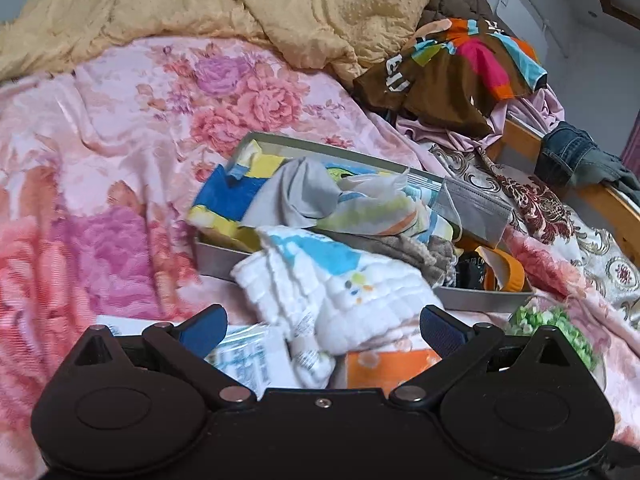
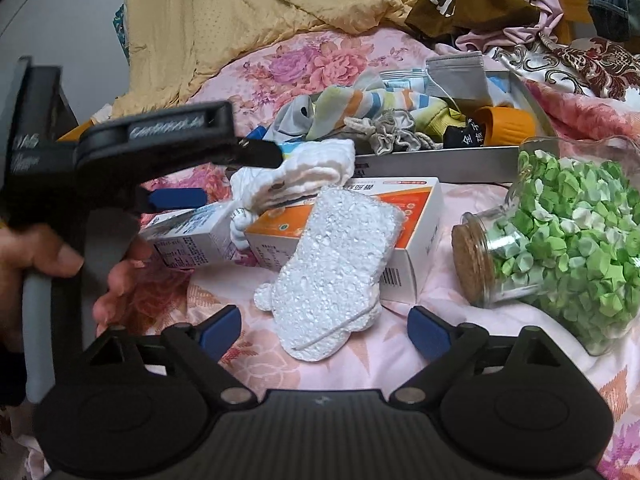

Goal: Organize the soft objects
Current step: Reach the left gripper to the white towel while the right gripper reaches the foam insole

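My left gripper (image 1: 322, 326) is open over a white quilted cloth (image 1: 340, 292) with blue print that hangs out over the front wall of a grey tray (image 1: 218, 262). The tray is heaped with socks, a grey cloth and a grey face mask (image 1: 476, 208). In the right wrist view the left gripper (image 2: 240, 178) comes in from the left in a person's hand, its tips at the same cloth (image 2: 304, 172). My right gripper (image 2: 326, 328) is open, and a white bumpy sponge-like pad (image 2: 332, 264) lies between its fingers with a gap on each side.
An orange-and-white box (image 2: 416, 216) and a white box with blue print (image 2: 188, 240) lie on the pink flowered bedspread (image 1: 100, 184). A corked glass jar of green paper stars (image 2: 560, 240) lies at the right. A yellow blanket (image 1: 240, 0) and piled clothes (image 1: 452, 68) lie behind.
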The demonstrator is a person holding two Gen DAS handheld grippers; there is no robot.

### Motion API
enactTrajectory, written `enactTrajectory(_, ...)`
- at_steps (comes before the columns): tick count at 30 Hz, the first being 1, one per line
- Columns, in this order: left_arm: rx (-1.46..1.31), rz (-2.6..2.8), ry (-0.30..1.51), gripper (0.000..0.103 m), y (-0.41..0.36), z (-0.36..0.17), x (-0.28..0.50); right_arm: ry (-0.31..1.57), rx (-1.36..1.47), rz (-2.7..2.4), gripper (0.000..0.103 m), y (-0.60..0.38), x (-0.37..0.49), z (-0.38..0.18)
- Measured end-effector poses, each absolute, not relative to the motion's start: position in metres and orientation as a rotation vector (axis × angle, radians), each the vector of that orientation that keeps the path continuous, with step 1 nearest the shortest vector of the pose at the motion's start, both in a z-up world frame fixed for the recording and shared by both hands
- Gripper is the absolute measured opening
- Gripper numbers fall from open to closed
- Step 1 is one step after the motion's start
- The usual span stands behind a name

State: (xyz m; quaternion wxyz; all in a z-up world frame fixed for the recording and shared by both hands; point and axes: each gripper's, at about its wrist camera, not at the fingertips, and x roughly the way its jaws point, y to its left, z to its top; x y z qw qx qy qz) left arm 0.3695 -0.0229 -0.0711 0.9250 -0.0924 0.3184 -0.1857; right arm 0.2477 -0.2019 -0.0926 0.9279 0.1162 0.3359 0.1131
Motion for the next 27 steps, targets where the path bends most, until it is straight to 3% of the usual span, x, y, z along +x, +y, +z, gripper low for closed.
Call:
enactTrajectory(22, -0.331, -0.362, 0.802, 0.102, -0.049, -0.074, 0.413, 0.616, 0.238, 0.293, 0.073, -0.195, 0.244, -0.085)
enactTrajectory(25, -0.333, -0.364, 0.796, 0.098, -0.051, -0.073, 0.409, 0.613, 0.224, 0.3, 0.062, -0.193, 0.244, -0.083)
enactTrajectory(27, -0.32, -0.355, 0.796, 0.089, -0.052, -0.073, 0.408, 0.611, 0.221, 0.302, 0.061, -0.193, 0.244, -0.083)
